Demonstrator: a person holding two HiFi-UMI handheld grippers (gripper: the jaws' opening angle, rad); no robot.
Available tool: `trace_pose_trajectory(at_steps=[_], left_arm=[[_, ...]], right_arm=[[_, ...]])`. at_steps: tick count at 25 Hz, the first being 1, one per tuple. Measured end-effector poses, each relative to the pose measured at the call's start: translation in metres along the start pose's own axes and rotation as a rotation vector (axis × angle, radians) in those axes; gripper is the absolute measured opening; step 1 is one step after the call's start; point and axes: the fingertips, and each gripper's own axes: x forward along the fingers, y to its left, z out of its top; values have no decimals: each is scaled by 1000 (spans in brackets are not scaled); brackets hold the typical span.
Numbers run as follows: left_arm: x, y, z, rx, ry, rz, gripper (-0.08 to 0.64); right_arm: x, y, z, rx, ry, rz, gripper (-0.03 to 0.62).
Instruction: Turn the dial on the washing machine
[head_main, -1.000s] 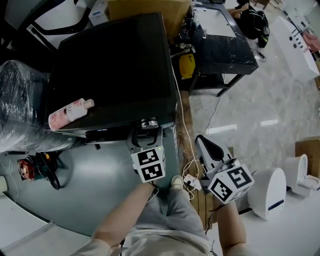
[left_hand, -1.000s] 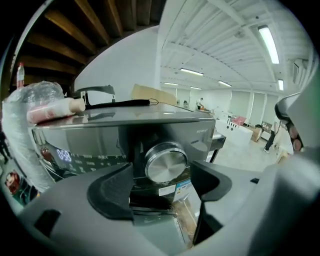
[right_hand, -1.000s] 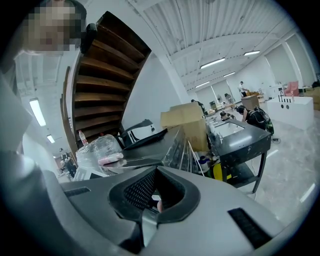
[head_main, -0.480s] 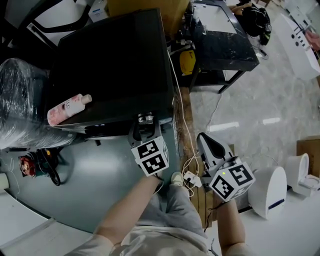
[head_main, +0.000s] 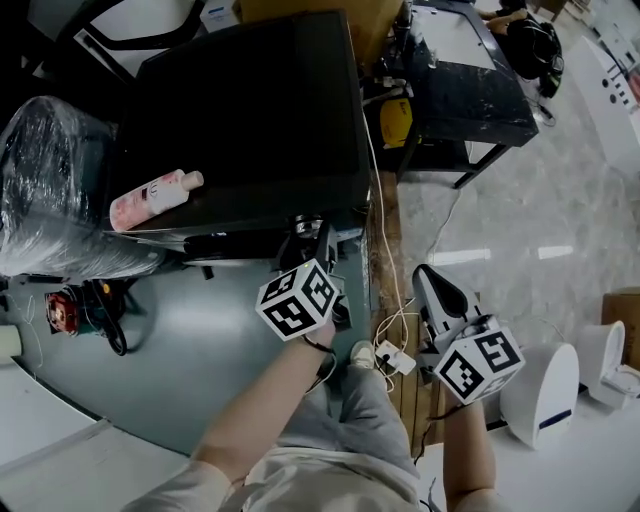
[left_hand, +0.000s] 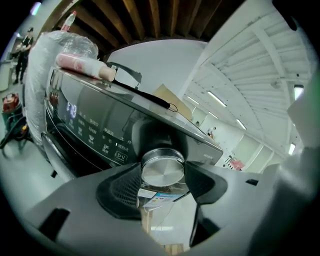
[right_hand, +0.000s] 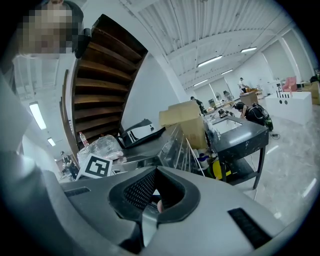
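Left gripper: since the earlier head view its marker cube has rolled over to one side and the wrist has tipped with it, while the hand sits at the same spot on the machine's front edge; its fingers have just been closing.
Dial: a round brushed-metal knob on the front panel of the black washing machine, at the right end of the control panel. It sits squarely between the two dark pads.
Fingers on dial: fairly wide but pressed against the knob's rim on both sides, so the dial is held.
Step in hand: by the look of it, the turn itself, driven by rolling the wrist.
Doing it well: the roll should run about the knob's own axis, with the pads level on the rim and no pull outward, or the smooth metal may slip free.
Watch: the lit markings on the panel should tell when the setting changes.
Right gripper: held well off to the right over the floor, fingers drawn together on nothing; best kept there.
Bottle: a pink one lies on the machine's top, well clear of the work.
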Motion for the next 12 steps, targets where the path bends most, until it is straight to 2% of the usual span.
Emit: trace_pose_trajectory(at_steps=[5,9,12], left_arm=[[1,1,0,-115,2,-65,285],[1,2,2,-173,-1,-149,285],[1,3,2,-252,8,-191,285]], right_arm=[[0,6,-1,-15,-14,7,28],[0,12,1,-85,-22,-4,28],[1,15,4,-115,-40,-3,28]])
